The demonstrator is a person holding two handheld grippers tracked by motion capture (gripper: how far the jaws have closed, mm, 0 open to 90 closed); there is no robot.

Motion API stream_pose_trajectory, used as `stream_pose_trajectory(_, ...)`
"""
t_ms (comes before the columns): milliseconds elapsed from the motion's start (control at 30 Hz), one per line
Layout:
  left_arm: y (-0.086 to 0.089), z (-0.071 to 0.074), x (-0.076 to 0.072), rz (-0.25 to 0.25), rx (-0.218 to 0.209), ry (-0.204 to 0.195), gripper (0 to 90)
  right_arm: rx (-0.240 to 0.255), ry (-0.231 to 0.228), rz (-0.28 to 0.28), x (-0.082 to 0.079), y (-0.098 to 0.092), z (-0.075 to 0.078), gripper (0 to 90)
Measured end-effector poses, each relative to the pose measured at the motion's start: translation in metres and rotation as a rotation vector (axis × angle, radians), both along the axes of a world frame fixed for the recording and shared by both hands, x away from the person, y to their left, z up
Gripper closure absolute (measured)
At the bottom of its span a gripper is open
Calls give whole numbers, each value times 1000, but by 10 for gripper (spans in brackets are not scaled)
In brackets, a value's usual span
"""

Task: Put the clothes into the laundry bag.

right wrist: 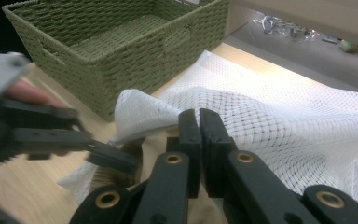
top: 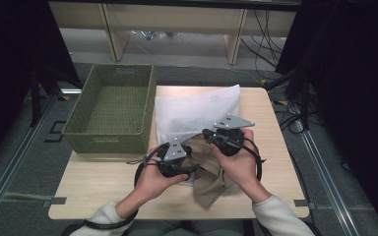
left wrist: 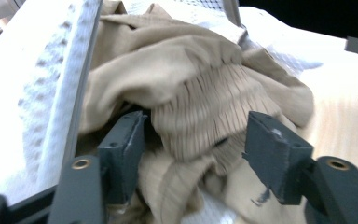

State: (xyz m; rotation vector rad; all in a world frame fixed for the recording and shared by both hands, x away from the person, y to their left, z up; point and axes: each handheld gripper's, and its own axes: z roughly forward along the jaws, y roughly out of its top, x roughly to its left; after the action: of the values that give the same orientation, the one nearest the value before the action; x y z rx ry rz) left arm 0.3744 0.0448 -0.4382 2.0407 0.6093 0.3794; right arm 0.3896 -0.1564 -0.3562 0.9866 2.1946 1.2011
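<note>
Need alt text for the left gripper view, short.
A bunched tan garment with a gathered, ribbed band lies between the open jaws of the left tool, which do not press on it. White mesh bag lies at left, light wooden table at right.

Cream sleeves on both forearms, and a black cable looped round the left wrist. Left gripper [top: 189, 160]: black body, grey three-cornered plate with small screws. Right gripper [top: 211, 136]: same build. Up close, matte black jaws with brass-ringed holes.
</note>
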Motion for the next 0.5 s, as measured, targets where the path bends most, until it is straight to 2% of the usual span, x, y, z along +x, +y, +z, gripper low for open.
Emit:
stream_pose_trajectory(33,4,0,-1,-2,18,-6,358,-4,-2,1,0,0,0,893)
stream_pose_trajectory(67,8,-2,-2,-11,32,-12,355,8,14,-11,-1,1,0,893)
stream_pose_trajectory(100,11,-5,-2,1,17,-3,354,9,14,-10,-1,1,0,893)
stream_pose_trajectory(133,16,-7,-2,-2,39,7,351,9,14,-10,-1,1,0,893)
stream_pose_trajectory(167,18,-9,-3,4,28,13,346,-2,-1,1,0,1,0,893)
stream_pose_trajectory(233,21,-13,-5,1,24,15,346,-2,1,2,0,1,-1,893)
stream_pose_trajectory(267,24,-14,-4,-14,49,16,346,-4,4,5,0,1,-1,893)
stream_pose_trajectory(400,24,-25,-6,-25,71,27,349,-4,5,2,0,2,-1,893)
stream_pose_trajectory(467,22,-30,-4,-37,99,25,379,-6,8,10,1,2,-2,893)
stream_pose_trajectory(500,21,-32,-3,-45,117,9,399,-4,10,5,1,2,-2,892)
